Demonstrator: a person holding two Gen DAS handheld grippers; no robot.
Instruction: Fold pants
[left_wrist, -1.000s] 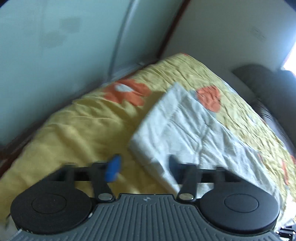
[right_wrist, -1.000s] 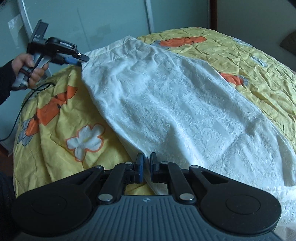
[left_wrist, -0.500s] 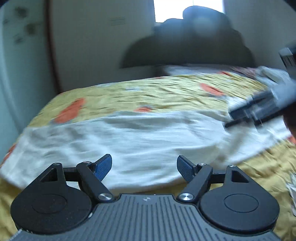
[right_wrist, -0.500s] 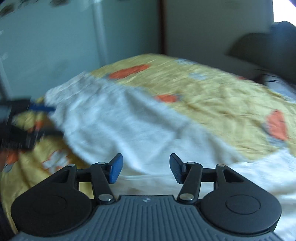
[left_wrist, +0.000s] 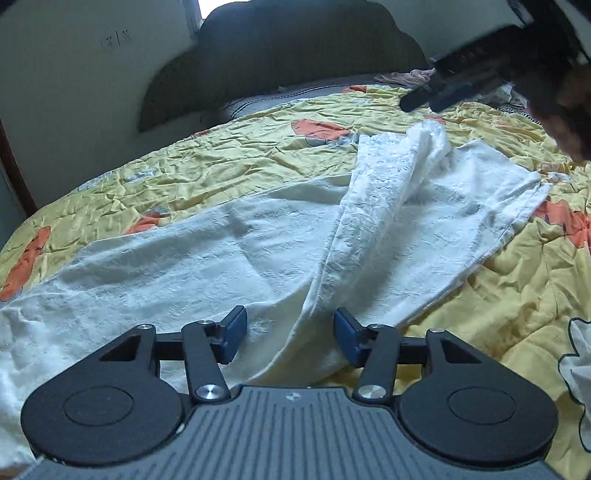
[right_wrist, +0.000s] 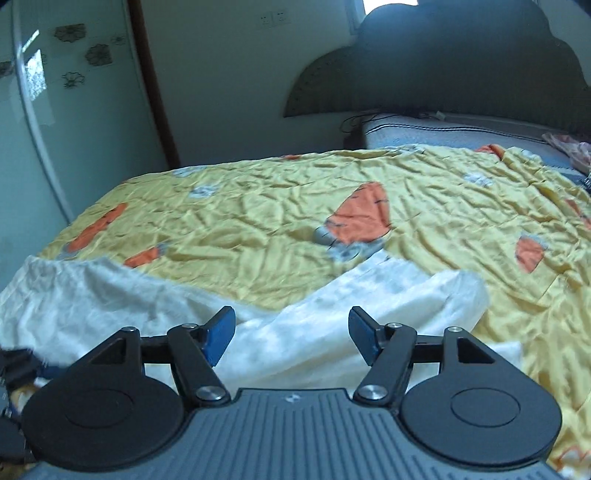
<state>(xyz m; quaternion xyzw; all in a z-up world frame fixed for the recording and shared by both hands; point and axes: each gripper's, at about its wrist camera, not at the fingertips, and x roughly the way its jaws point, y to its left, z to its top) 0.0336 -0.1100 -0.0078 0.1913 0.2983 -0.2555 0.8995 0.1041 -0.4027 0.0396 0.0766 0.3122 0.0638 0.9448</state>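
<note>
White textured pants (left_wrist: 229, 254) lie spread on the yellow bedspread (left_wrist: 258, 147), with one part thrown over the rest as a raised ridge (left_wrist: 373, 206). My left gripper (left_wrist: 290, 338) is open and empty, its jaws either side of the near end of that ridge. My right gripper (right_wrist: 291, 332) is open and empty just above the pants (right_wrist: 332, 325). It also shows in the left wrist view (left_wrist: 476, 85), blurred, above the far end of the ridge.
The yellow bedspread with orange patches (right_wrist: 362, 218) covers the bed. A dark headboard (right_wrist: 443, 70) and grey mattress edge (right_wrist: 443, 133) lie behind. A glossy wardrobe door (right_wrist: 44, 110) stands at the left. Pink cloth (right_wrist: 569, 147) lies at the far right.
My right gripper has opened and let go of the pants. Both grippers have swung round to face the headboard. A part of the pants now lies folded over the rest.
</note>
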